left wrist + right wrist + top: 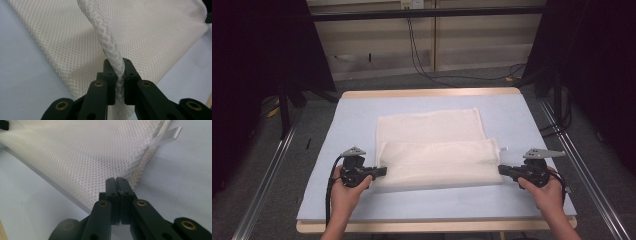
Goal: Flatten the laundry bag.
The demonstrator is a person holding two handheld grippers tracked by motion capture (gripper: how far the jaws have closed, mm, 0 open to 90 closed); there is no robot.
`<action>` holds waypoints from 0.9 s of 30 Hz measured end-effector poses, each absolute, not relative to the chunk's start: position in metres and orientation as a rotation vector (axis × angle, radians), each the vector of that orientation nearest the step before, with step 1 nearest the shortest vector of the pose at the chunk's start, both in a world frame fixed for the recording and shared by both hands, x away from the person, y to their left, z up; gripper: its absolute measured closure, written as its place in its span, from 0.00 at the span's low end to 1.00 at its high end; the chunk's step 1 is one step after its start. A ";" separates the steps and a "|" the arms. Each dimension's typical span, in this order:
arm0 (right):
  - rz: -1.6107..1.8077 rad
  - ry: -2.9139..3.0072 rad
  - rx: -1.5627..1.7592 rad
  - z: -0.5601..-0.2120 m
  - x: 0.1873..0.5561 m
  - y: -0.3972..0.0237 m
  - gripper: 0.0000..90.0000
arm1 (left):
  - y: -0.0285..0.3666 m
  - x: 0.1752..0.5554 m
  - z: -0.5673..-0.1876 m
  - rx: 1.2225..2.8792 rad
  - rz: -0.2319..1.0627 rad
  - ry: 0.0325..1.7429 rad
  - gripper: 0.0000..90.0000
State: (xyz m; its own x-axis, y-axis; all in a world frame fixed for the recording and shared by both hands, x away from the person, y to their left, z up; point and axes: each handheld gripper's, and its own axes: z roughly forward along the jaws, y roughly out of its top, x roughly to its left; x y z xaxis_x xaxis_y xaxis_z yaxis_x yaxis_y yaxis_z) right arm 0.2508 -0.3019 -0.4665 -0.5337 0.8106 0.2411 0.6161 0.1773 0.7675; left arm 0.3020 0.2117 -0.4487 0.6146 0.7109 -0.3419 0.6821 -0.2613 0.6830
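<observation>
A white mesh cloth (pixel 432 145) lies on the pale blue table top (pixel 522 200), its near part doubled over into a raised band. My left gripper (pixel 384 171) is shut on the left end of that band. In the left gripper view a bunched ridge of the mesh cloth (pixel 150 32) runs down into the closed left gripper (pixel 117 65). My right gripper (pixel 501 170) is shut on the right end. In the right gripper view the mesh cloth (pixel 82 152) meets the tips of the closed right gripper (pixel 116 181) and hangs a little above the table.
A small white tag (pixel 166 136) sticks out from the cloth's right edge. The table's wooden rim (pixel 432 226) runs along the near side. Metal rails (pixel 582 165) flank the table, and black cables (pixel 422 60) lie on the floor behind it.
</observation>
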 end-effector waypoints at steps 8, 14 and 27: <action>1.277 2.259 1.354 -0.465 0.254 -0.295 0.97 | 0.214 0.290 -0.453 2.029 0.030 1.112 0.93; 1.251 2.301 1.343 -0.466 0.257 -0.287 0.94 | 0.217 0.285 -0.458 2.040 0.022 1.139 0.92; 1.163 2.329 1.338 -0.469 0.254 -0.278 0.78 | 0.216 0.282 -0.463 2.107 0.009 1.155 0.92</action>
